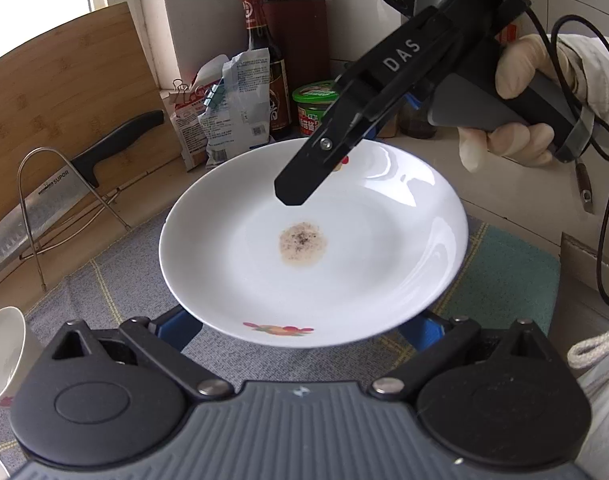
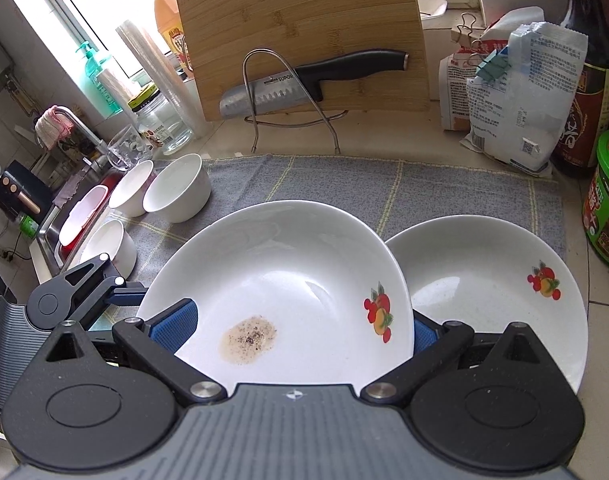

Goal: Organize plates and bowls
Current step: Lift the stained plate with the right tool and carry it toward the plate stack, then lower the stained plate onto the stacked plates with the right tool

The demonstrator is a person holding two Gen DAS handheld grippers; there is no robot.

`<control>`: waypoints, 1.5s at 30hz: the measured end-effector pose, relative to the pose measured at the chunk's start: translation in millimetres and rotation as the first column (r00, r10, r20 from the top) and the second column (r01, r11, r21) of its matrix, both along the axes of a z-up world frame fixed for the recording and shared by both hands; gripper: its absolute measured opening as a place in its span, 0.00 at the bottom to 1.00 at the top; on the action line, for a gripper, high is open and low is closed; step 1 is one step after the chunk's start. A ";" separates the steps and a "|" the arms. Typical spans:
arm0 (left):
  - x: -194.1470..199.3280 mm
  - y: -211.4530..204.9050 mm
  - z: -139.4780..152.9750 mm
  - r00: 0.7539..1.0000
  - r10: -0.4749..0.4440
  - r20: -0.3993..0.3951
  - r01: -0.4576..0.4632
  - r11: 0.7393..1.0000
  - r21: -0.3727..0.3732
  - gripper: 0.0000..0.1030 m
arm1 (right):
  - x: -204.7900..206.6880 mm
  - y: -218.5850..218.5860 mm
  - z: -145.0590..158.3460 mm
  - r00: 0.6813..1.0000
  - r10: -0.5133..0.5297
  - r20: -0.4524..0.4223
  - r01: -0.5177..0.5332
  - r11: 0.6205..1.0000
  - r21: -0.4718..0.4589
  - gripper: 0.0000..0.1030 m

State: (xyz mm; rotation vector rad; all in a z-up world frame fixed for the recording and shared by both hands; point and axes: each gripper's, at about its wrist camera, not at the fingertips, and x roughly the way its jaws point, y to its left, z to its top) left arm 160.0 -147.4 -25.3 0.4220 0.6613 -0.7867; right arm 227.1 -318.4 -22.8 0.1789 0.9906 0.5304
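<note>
A white plate (image 1: pixel 312 248) with a fruit print and a brown stain is held above the grey mat (image 1: pixel 104 292). My left gripper (image 1: pixel 304 332) holds its near rim; its jaws are mostly hidden under the plate. My right gripper (image 1: pixel 336 148) grips the far rim from above. In the right wrist view the same plate (image 2: pixel 280 280) sits between my right gripper's blue pads (image 2: pixel 172 324), and the left gripper (image 2: pixel 84 288) is at its left edge. A second fruit-print plate (image 2: pixel 492 296) lies on the mat to the right. Several white bowls (image 2: pixel 176 188) stand at the left.
A bamboo cutting board (image 2: pixel 304 32) and a knife (image 2: pixel 312 76) in a wire rack stand behind the mat (image 2: pixel 344 180). Clipped bags (image 2: pixel 520 92), a dark sauce bottle (image 2: pixel 588 80) and a green-lidded tub (image 2: pixel 608 200) stand at the right. A sink edge (image 2: pixel 48 236) lies at the left.
</note>
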 end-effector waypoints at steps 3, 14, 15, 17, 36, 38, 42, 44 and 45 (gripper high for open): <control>1.0 -8.8 -2.2 1.000 -0.020 -0.005 0.020 1.000 0.000 0.99 | -2.5 -9.8 -0.6 1.000 -0.026 -0.003 0.026 1.000 0.000 1.00; 8.1 -38.2 -4.8 0.997 -0.080 -0.019 0.080 0.997 0.008 0.99 | -11.2 -43.0 -6.1 0.995 -0.097 -0.017 0.097 0.995 0.004 1.00; 8.5 -40.1 -4.9 0.996 -0.083 -0.020 0.083 0.996 0.009 0.99 | -11.5 -45.5 -6.5 0.995 -0.102 -0.018 0.102 0.995 0.003 1.00; 9.6 -44.0 -5.4 0.996 -0.089 -0.024 0.090 0.996 0.011 0.99 | -11.9 -51.2 -7.6 0.994 -0.111 -0.020 0.111 0.994 0.003 1.00; 30.2 -66.3 -12.4 0.993 -0.109 -0.050 0.111 0.993 0.027 0.99 | -0.5 -78.6 -21.5 0.987 -0.152 -0.045 0.153 0.988 0.009 1.00; 31.6 -67.3 -13.2 0.993 -0.109 -0.054 0.111 0.993 0.027 0.99 | 0.7 -80.0 -22.9 0.987 -0.155 -0.047 0.155 0.988 0.010 1.00; 34.6 -69.3 -13.9 0.993 -0.109 -0.054 0.110 0.994 0.027 0.99 | 3.6 -82.3 -25.4 0.986 -0.159 -0.053 0.160 0.987 0.012 1.00; 36.0 -69.8 -14.1 0.993 -0.107 -0.056 0.109 0.994 0.027 0.99 | 4.9 -83.2 -26.7 0.985 -0.160 -0.056 0.161 0.987 0.010 1.00; 36.7 -70.2 -14.2 0.993 -0.107 -0.056 0.109 0.994 0.027 0.99 | 5.5 -83.4 -27.2 0.985 -0.161 -0.057 0.162 0.987 0.010 1.00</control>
